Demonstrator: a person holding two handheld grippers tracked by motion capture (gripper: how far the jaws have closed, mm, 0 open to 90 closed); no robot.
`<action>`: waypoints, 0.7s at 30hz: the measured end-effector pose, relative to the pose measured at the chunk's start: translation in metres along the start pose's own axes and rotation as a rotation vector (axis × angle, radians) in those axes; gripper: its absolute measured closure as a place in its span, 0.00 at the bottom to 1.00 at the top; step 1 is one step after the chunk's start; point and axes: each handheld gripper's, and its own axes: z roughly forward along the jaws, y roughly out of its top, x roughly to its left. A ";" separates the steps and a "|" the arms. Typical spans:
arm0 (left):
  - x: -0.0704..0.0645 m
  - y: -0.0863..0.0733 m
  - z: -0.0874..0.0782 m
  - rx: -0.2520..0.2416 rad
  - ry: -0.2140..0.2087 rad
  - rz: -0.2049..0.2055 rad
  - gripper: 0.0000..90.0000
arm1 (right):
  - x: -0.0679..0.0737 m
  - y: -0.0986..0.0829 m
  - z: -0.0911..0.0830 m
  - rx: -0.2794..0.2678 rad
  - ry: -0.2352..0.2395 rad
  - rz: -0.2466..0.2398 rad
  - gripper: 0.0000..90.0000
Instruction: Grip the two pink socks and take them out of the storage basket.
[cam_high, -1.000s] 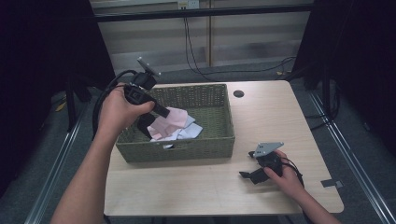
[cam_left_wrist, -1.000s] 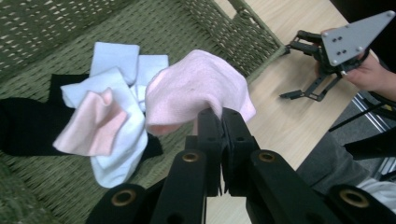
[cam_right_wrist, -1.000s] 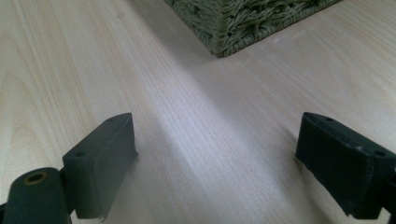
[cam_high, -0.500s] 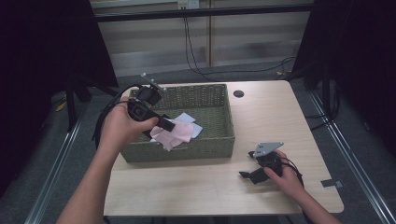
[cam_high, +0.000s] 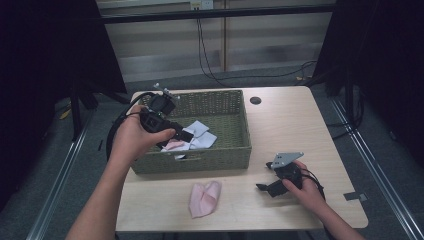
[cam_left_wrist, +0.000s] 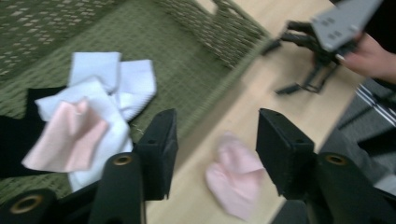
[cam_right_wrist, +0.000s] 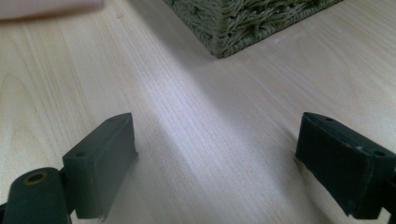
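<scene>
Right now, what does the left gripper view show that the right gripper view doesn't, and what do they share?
The left gripper view alone shows the inside of the basket with white cloths and a pink cloth lying on them, a pink sock on the table between its open jaws, and the right claw held in a hand.

The right gripper view alone shows the basket's outer corner close up.

Both show the pale wooden table, the woven basket, and a pair of open black jaws.

The left hand (cam_high: 134, 137) holds the black two-jaw left gripper (cam_high: 186, 135) raised, jaws apart and empty. The right hand (cam_high: 306, 186) rests low with the black right gripper (cam_high: 262, 187), jaws wide.
</scene>
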 end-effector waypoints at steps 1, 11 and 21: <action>0.007 -0.001 0.003 -0.002 0.009 -0.020 0.51 | 0.000 0.000 0.000 0.000 0.000 0.000 0.12; 0.071 -0.007 0.038 -0.029 0.115 -0.130 0.47 | 0.000 0.000 0.000 0.000 0.000 0.002 0.12; 0.104 -0.012 0.073 -0.007 0.154 -0.164 0.45 | 0.000 0.000 0.000 0.001 0.006 0.005 0.12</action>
